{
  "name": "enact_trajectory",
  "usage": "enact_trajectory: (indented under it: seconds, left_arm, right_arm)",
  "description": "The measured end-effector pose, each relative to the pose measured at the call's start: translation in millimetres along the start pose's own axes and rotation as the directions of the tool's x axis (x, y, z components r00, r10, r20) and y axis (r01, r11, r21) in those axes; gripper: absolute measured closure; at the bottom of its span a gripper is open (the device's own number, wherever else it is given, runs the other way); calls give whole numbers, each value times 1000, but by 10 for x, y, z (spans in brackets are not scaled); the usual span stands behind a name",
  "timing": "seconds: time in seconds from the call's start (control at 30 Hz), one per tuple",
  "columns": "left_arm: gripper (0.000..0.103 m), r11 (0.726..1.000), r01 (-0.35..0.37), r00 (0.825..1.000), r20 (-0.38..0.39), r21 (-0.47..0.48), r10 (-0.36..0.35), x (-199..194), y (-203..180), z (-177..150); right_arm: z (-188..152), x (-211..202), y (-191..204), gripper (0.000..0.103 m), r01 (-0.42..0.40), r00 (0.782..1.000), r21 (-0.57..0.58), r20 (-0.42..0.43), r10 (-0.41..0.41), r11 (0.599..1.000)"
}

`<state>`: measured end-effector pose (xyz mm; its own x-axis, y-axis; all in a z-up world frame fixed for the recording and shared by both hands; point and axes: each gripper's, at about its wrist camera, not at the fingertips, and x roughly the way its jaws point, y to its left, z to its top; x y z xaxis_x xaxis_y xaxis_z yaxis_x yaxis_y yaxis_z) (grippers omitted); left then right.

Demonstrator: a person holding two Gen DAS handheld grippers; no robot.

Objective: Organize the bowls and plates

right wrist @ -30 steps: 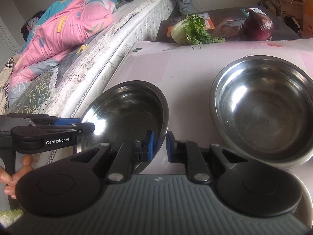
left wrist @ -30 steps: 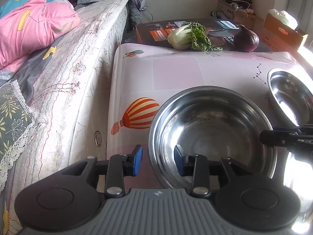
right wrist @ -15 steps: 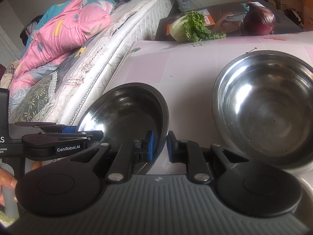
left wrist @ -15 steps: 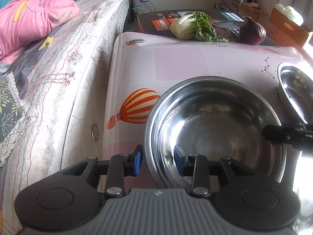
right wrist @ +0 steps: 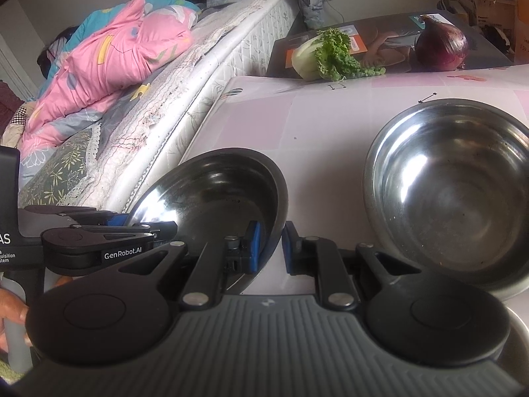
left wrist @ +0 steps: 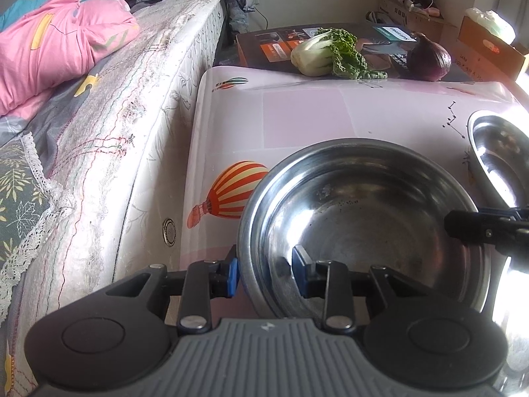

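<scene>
While both grippers are engaged on one steel bowl (left wrist: pixel 363 231), it sits at the near left part of the pink table (left wrist: pixel 297 115), beside the mattress (left wrist: pixel 132 115). The left gripper (left wrist: pixel 264 273) straddles the near rim — one blue pad outside the wall, the other inside — and the pads appear to bear on the metal, though a fine gap cannot be excluded from this angle. The right gripper (right wrist: pixel 270 246) has its jaws pressed nearly together on the thin rim at the bowl's right side, and that grip reads as firm. In the right wrist view the bowl appears tipped, its far-left edge higher; whether its base is touching the table cannot be told.

A second steel bowl (right wrist: pixel 453 192) stands on the table to the right, apart from the first, upright and empty. A bok choy (left wrist: pixel 327 54) and a red onion (left wrist: pixel 429 56) lie on a dark box (left wrist: pixel 264 46) beyond the table's far edge, well clear of the work.

Handling assessment: the bowl is judged rigid, thin-walled and light, not fragile, but polished and slippery. The rolled rim is the only sound purchase — pads should sit one inside, one outside the wall. Two grips on different parts of the rim should resist swinging. Nesting it into the second bowl would call for a level descent to avoid skating or clatter.
</scene>
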<state>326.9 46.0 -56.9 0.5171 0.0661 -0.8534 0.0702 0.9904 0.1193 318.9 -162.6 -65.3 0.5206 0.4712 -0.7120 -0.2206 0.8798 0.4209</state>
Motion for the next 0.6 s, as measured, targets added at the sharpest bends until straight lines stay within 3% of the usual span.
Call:
enact_trajectory:
  seconds: [0.6]
  left_arm:
    - [69,1000,5,996,92,22,-7,-451,-106,123]
  right_arm:
    - [94,-401,15,88,-2,998,0,65,2,1000]
